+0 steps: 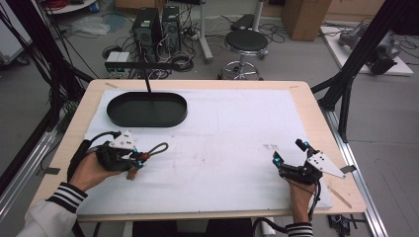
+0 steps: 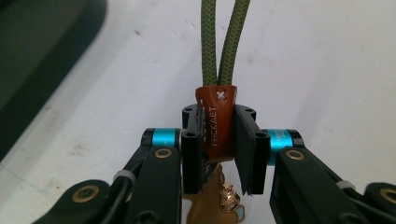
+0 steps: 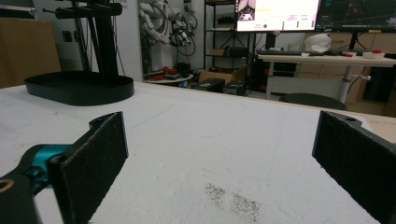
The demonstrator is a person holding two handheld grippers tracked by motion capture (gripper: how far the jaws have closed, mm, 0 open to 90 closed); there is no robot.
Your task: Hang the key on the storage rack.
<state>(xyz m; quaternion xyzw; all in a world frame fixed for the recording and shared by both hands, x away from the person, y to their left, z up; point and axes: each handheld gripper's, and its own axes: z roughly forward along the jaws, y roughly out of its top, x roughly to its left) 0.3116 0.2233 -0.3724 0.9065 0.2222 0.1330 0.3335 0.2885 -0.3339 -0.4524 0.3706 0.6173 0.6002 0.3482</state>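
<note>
My left gripper [image 1: 140,163] [image 2: 219,140] is shut on a keychain at the table's left. Its jaws pinch the brown leather tag [image 2: 218,122], printed with white letters. An olive-green cord loop [image 2: 223,42] [image 1: 157,147] runs forward from the tag over the white cover. Brass-coloured key parts [image 2: 219,200] hang below the jaws. My right gripper [image 1: 290,151] [image 3: 219,154] rests low on the table at the right, its jaws wide open and nothing between the pads [image 3: 95,158].
A black oval tray [image 1: 147,109] [image 3: 79,87] with an upright post [image 1: 147,84] stands at the table's back left. A white cover [image 1: 222,148] spreads over most of the wooden table. Beyond the far edge are a stool [image 1: 245,44], computers and cables.
</note>
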